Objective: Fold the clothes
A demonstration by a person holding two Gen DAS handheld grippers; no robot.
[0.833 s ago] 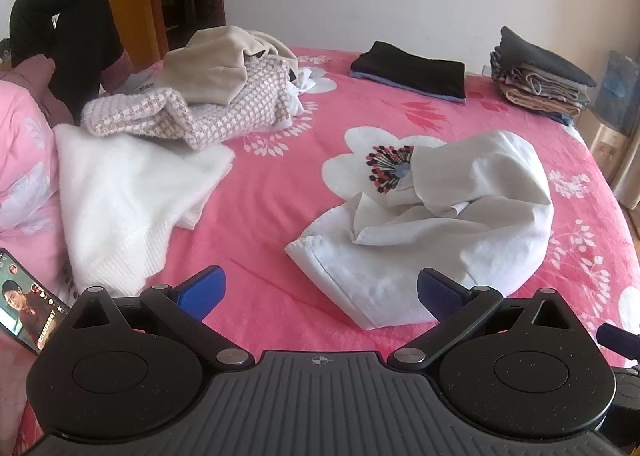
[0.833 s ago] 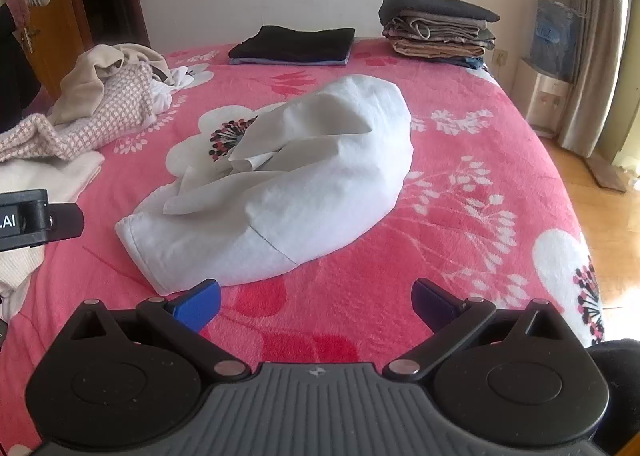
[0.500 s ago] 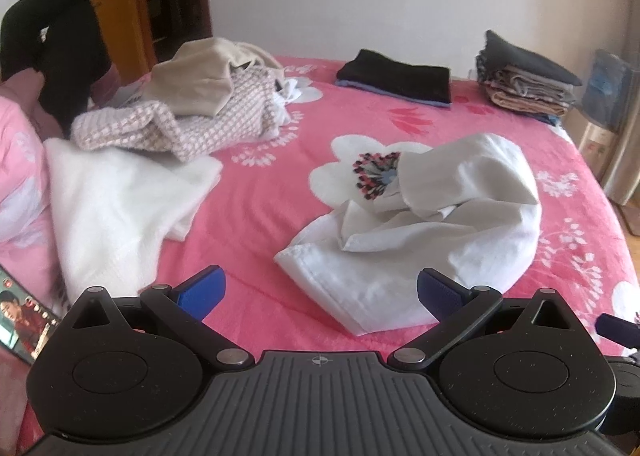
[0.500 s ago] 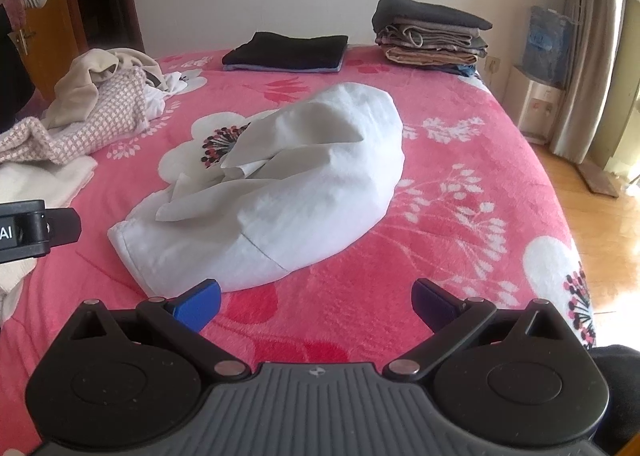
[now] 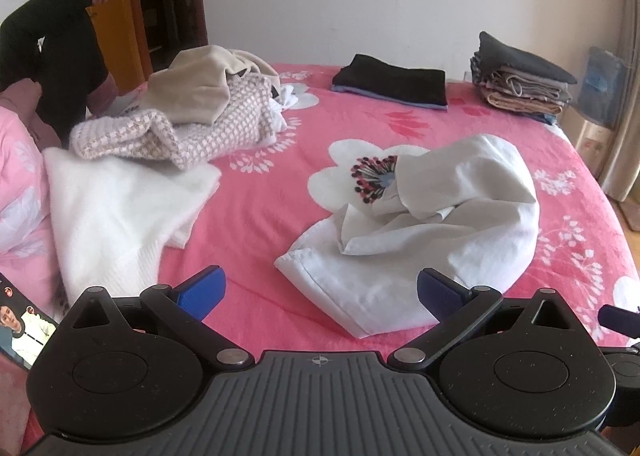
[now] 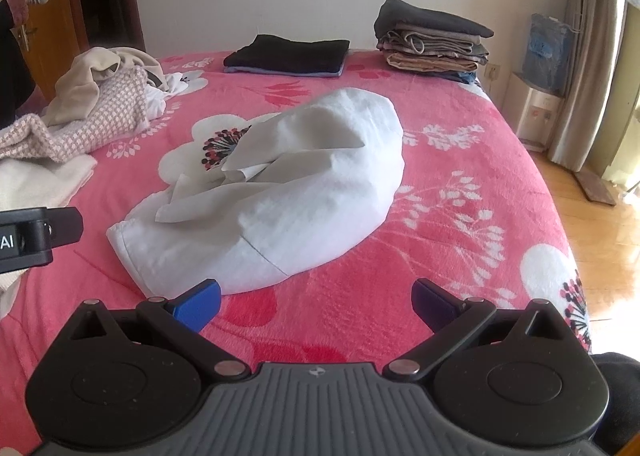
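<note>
Bed (image 5: pixel 260 216), pink floral cover, fills both views; folded stacks at 12 to 1 o'clock, unfolded heap (image 5: pixel 192 112) at 10 o'clock

White garment (image 5: pixel 432 224) crumpled mid-bed, 12 o'clock of both tools, hem corner nearest; likely next to fold

Step judged: approach, spread flat before folding

Left hand-held gripper (image 5: pixel 320 292) spread wide, nothing between jaws, above near hem

Right hand-held gripper (image 6: pixel 316 298) spread wide too, empty, just short of garment's near edge

Advice: pinch one layer only at hem corners, pull apart, smooth bunched middle
</note>
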